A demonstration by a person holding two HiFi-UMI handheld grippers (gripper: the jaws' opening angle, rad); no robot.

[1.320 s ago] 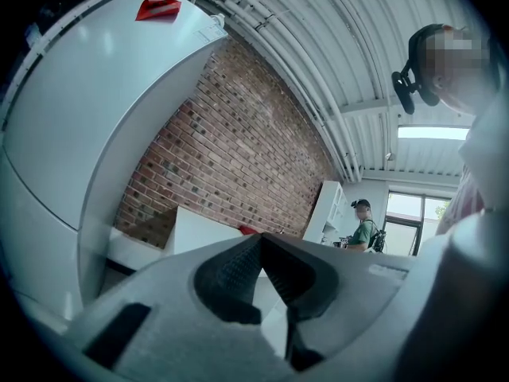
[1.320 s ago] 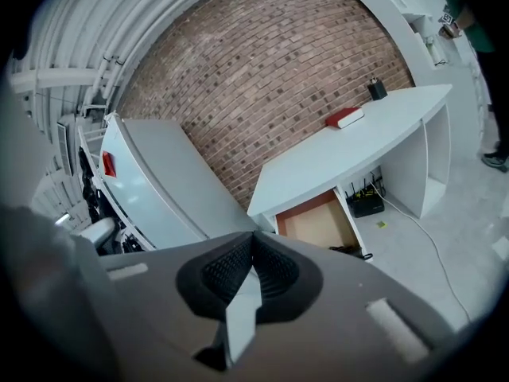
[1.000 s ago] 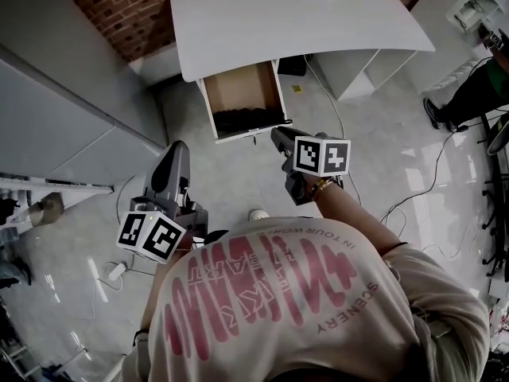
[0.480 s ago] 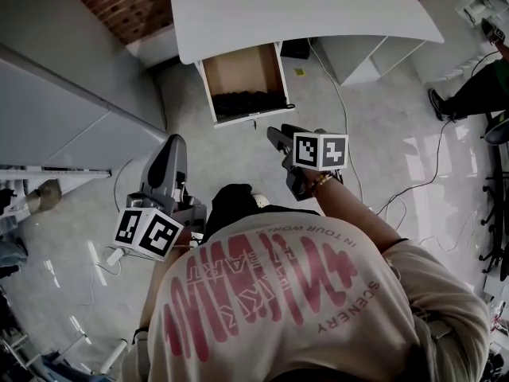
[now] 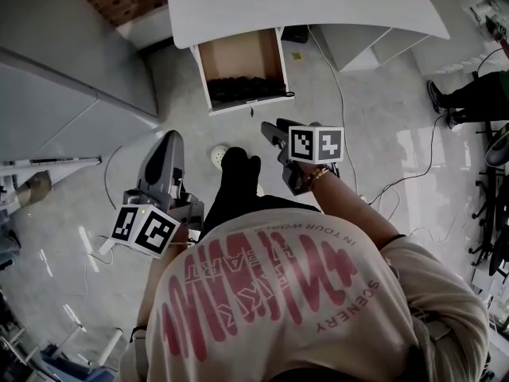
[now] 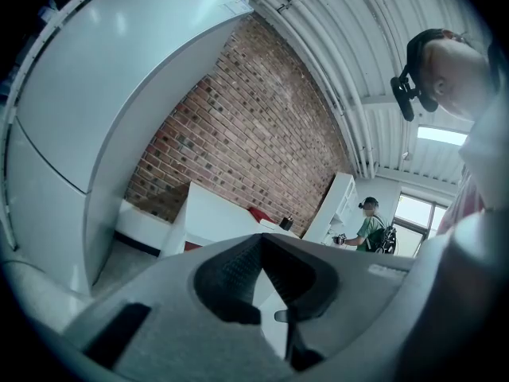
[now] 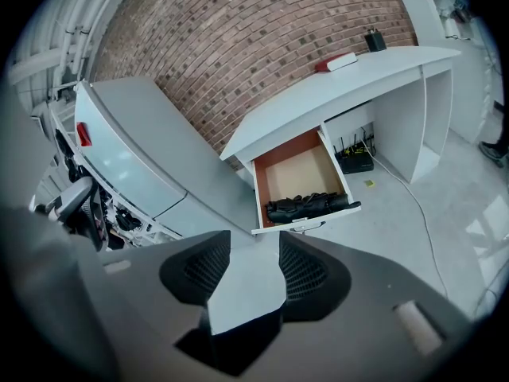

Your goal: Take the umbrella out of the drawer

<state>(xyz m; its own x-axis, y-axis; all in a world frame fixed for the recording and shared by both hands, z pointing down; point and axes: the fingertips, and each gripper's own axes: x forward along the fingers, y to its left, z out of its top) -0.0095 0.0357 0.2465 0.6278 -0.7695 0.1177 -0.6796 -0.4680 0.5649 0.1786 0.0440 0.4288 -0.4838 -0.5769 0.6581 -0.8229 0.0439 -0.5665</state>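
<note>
The black folded umbrella (image 5: 242, 91) lies across the front of the open wooden drawer (image 5: 238, 57) under the white desk (image 5: 302, 6). In the right gripper view the umbrella (image 7: 310, 206) shows in the drawer (image 7: 296, 169) ahead of the jaws. My right gripper (image 5: 269, 129) hangs in front of the drawer, a short way from it, and points down at it. Its jaws are opening with nothing between them (image 7: 253, 249). My left gripper (image 5: 170, 138) is off to the left over the floor, shut and empty (image 6: 261, 241), pointing at the brick wall.
A grey cabinet (image 5: 64, 70) runs along the left. A small white round object (image 5: 219, 156) lies on the floor by my black-clad leg (image 5: 235, 181). Cables (image 5: 343, 94) trail right of the drawer. A router (image 7: 355, 160) sits under the desk, a red book (image 7: 336, 62) on top. Another person (image 5: 469, 102) stands at far right.
Both grippers have sunk and my black-clad leg has come into view between them. The right gripper's jaws have opened. The drawer and umbrella lie as before.
</note>
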